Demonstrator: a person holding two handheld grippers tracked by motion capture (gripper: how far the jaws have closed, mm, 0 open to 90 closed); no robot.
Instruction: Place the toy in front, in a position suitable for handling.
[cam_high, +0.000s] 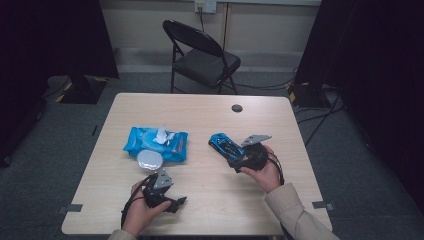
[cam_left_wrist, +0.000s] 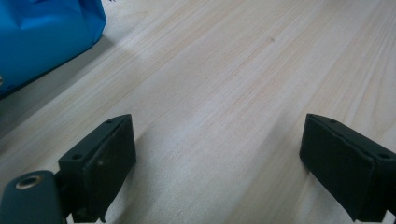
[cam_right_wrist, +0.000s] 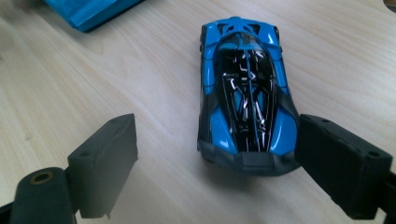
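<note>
Right claw (cam_right_wrist: 217, 163) open, glossy blue toy car (cam_right_wrist: 246, 98) (black roof), upright

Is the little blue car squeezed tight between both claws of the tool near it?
No: the blue toy car sits on the table with a clear gap beside the right gripper's other jaw.

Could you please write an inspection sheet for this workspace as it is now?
Surface: light wood table, with a dark round hole cap near the far edge.
Job's things: blue toy car on the table; blue wipes pack, lid flipped open, one wipe sticking up.
Clutter: nothing seen.
Grippers: right tool open, car between its jaws, near one jaw; left tool open over bare table.
Cables: some on the floor at right.
Surroundings: black folding chair, dark curtains, grey carpet.
</note>
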